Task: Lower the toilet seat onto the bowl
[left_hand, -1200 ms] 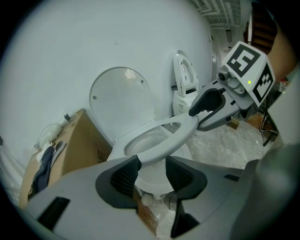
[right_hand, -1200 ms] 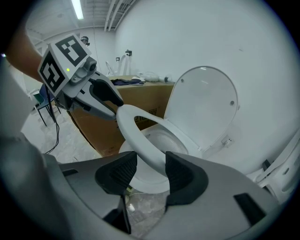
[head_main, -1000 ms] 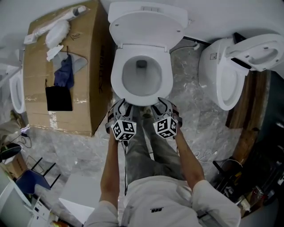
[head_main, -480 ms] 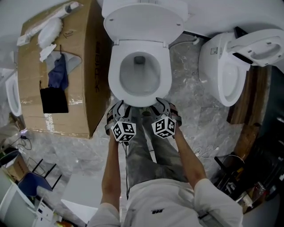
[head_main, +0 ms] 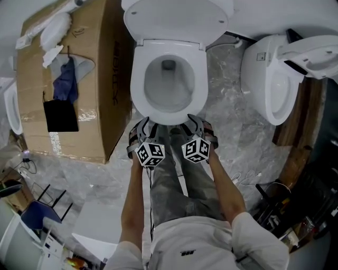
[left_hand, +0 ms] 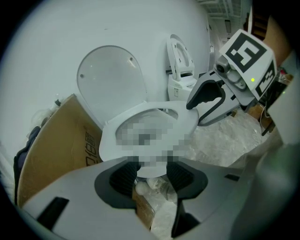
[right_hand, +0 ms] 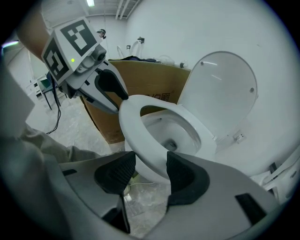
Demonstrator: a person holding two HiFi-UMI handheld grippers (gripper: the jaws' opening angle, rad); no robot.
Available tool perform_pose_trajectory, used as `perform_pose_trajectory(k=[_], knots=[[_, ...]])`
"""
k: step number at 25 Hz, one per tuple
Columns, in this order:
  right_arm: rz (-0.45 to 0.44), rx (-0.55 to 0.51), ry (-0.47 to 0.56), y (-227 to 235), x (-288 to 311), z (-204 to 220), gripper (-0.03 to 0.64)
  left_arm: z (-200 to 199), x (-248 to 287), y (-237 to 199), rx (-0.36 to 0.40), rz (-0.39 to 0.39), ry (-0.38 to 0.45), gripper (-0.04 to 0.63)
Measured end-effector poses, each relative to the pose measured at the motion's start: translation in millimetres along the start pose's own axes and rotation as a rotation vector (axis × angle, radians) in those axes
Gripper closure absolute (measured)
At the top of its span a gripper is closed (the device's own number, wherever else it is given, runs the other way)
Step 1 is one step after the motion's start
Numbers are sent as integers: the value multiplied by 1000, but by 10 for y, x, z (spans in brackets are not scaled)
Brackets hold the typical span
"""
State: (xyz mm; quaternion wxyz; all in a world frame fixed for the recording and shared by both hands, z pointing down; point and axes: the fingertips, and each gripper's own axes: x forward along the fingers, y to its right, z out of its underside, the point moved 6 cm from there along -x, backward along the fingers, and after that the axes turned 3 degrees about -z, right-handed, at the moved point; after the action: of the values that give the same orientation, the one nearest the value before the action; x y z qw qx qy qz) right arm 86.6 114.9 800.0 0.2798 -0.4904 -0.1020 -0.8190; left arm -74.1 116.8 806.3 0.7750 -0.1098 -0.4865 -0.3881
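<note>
- Toilet seat (head_main: 138,84) lies flat on the bowl (head_main: 169,92). The lid (head_main: 177,13) stands upright behind it, against the wall.
- My left gripper (head_main: 143,124) is at the seat's front edge, left of centre; fingers spread, nothing pinched.
- My right gripper (head_main: 193,121) is just beside it, right of centre; fingers spread too. The seat's front rim lines up with the gap, but contact is unclear.
- Judgement: lowering looks done, and this is the release end of the step.
- Next: draw both grippers back toward me, clear of the rim, without catching the seat.
</note>
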Motion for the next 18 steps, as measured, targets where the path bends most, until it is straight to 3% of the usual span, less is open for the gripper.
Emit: perform_pose_trajectory(k=[18], knots=[[-22,-42,-27,-174,424,328,403,343,410,215,27,17,-72,388]])
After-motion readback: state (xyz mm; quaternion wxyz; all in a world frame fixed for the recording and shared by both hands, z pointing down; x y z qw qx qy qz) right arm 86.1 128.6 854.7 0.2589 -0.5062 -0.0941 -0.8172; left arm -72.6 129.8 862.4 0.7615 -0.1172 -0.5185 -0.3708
